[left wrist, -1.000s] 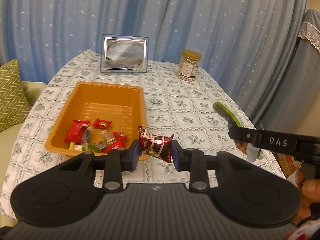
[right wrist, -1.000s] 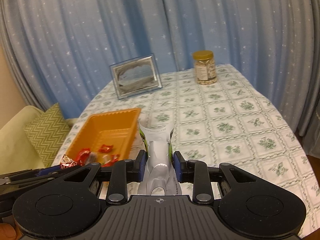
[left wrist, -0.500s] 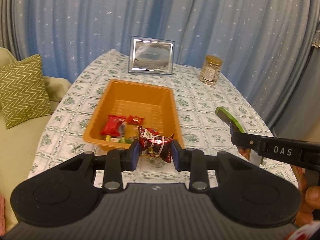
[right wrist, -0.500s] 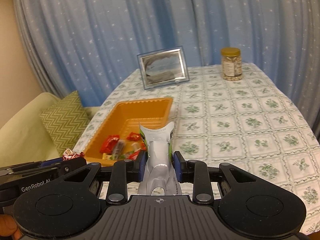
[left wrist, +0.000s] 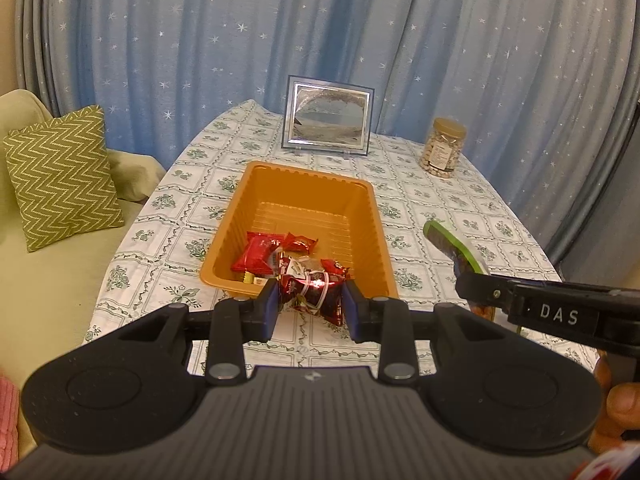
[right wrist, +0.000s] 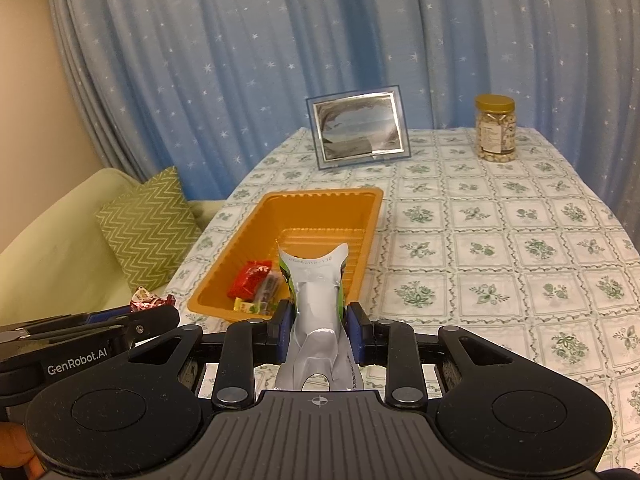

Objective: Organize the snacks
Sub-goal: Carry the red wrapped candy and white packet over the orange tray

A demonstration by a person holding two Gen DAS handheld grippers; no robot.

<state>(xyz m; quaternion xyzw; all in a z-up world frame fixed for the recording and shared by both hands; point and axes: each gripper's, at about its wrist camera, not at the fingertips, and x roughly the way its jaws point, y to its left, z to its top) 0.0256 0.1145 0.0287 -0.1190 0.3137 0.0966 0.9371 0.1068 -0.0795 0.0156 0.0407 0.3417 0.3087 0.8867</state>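
Snacks are split between the orange tray (left wrist: 362,216) on the bench (right wrist: 500,240) and the two tools above it: several red wrapped candies (left wrist: 258,254) already lie at the tray's near end. The left hand-held gripper (left wrist: 311,306) is clenched on a crinkled dark-red candy packet (left wrist: 314,290), pinched across its middle so the twisted ends stick out free. It hangs just short of the tray's near rim, probably so the packet can fall in with the others. The right hand-held gripper (right wrist: 318,330) grasps a green-and-silver snack pouch (right wrist: 318,292) by its lower part, the sealed top standing upright over the tray's near end, a hold that keeps the long pouch from flopping. A framed picture (right wrist: 358,130) and a nut jar (right wrist: 495,128) stand well apart at the far side, out of the way.
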